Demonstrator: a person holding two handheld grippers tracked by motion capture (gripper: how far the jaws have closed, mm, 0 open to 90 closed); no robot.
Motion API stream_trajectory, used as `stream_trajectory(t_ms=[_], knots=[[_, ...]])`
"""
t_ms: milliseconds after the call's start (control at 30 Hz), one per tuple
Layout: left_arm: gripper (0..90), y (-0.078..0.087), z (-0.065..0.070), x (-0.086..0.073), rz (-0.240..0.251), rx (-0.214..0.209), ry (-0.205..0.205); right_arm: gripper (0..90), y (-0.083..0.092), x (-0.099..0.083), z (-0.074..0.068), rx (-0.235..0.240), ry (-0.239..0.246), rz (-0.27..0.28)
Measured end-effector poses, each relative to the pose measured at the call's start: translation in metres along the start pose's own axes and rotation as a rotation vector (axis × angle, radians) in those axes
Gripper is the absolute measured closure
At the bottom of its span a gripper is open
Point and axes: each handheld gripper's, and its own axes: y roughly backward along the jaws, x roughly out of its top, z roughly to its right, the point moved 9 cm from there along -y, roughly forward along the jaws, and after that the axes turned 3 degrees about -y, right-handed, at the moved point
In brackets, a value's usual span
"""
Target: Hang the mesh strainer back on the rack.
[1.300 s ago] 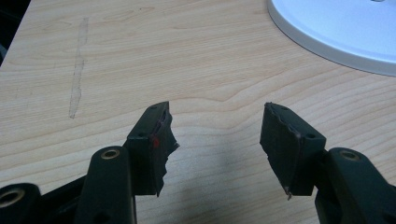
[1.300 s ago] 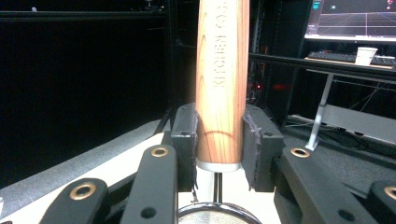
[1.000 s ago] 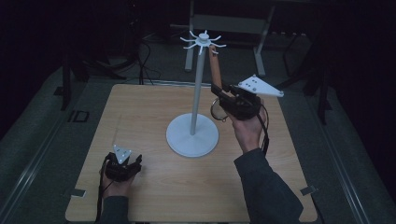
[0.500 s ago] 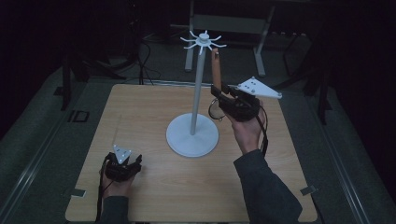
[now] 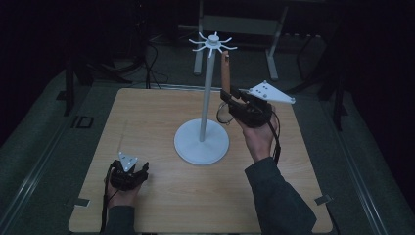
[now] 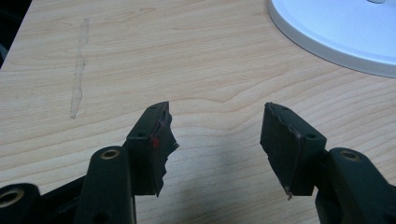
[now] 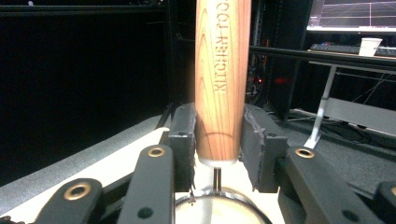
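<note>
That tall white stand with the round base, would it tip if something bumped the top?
Probably not from a light touch: the white stand sits on a wide, flat disc base on the table. Its pole is thin and tall, though, so a hard push near the hook crown might rock it. It looks rigid, not floppy.

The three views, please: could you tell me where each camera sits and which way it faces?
High view: above the person's side, looking forward and down on the table; forearms, left gripper and right gripper show.
Left gripper view: rides the left gripper, facing the tabletop; open jaws show.
Right gripper view: rides the right gripper, facing the wooden handle; jaws flank it.
Shared: high and left views both show the white stand.
</note>
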Motion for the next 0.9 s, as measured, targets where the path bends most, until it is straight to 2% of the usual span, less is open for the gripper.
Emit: stream_trajectory(t_ms=[200, 367, 900], knots=[[43.4, -0.0003, 0.0002, -0.0001, -0.001, 0.001, -0.001, 59.9, 0.0009, -0.0004, -0.0001, 0.003, 0.017, -0.002], [43.3, -0.0002, 0.0002, 0.0001, 0.001, 0.001, -0.001, 56.5, 0.0016, -0.0005, -0.0001, -0.002, 0.011, 0.001], [43.3, -0.0009, 0.0009, 0.0000, -0.003, 0.000, -0.001, 53.3, 0.0051, -0.0015, 0.0050, -0.016, 0.006, -0.008]])
